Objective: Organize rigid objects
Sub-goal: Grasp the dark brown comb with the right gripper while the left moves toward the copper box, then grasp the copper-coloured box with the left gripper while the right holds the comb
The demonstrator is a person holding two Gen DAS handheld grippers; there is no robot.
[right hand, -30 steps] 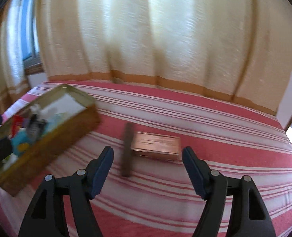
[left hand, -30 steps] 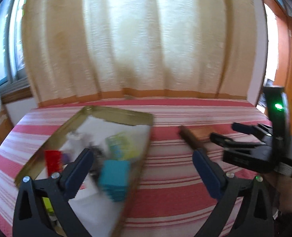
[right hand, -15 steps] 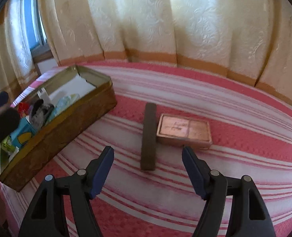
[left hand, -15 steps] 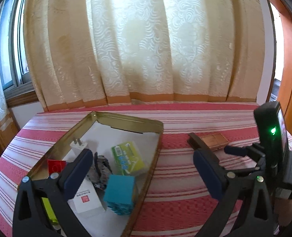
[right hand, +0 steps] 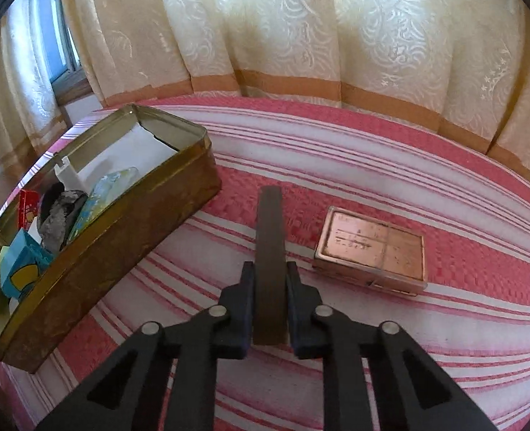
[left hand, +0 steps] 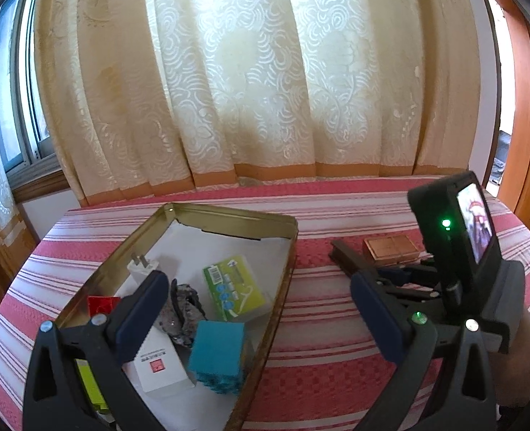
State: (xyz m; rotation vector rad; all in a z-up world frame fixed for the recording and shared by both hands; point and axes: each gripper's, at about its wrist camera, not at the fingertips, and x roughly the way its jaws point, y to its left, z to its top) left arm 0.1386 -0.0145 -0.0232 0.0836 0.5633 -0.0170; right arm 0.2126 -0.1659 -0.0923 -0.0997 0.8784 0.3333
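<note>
While the right tongs pinch the near end of a long dark bar lying on the striped tabletop, the left tongs hang wide open and empty over the gold tin. Copper case sits just right of the bar; its embossed writing is too faint to read. Inside the tin: teal cube, green barcoded packet, and a white box with a red stamp, lettering unreadable.

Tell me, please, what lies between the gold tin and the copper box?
The dark bar lies between gold tin and copper box, gripped by the right claw; right wrist view.
</note>
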